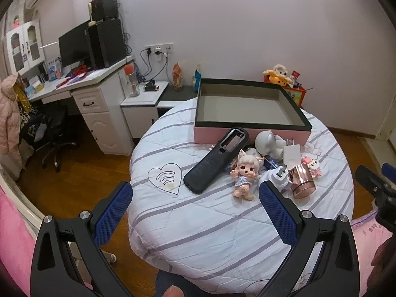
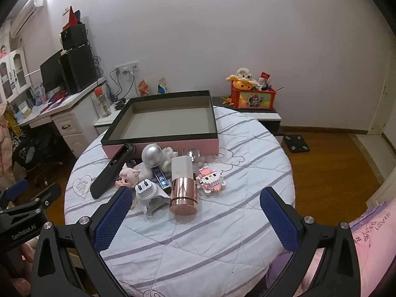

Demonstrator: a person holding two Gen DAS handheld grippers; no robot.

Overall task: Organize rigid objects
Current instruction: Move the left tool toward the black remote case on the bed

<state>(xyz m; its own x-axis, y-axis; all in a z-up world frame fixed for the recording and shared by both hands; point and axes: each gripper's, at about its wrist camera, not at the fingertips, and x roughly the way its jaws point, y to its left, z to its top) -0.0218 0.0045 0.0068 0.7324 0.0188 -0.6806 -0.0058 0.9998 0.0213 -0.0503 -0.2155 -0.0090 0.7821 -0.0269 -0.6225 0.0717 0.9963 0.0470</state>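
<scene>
Box (image 2: 160,121) empty; doll (image 1: 245,173), remote (image 1: 212,160), rose-gold cylinder (image 2: 184,195) clustered before it; both hand-held grippers (image 1: 195,198) (image 2: 195,203) released.

Small toys and gadgets (image 2: 158,173) clustered before an apparently empty pink box (image 2: 160,146).

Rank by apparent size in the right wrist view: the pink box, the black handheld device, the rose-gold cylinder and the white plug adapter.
1. Pink cardboard box with black rim
2. Long black handheld device
3. Shiny rose-gold metal cylinder and white plastic plug adapter: alike, unranked.

Spread fingers (image 1: 277,212) above doll (image 1: 245,173), empty box (image 1: 250,126).
</scene>
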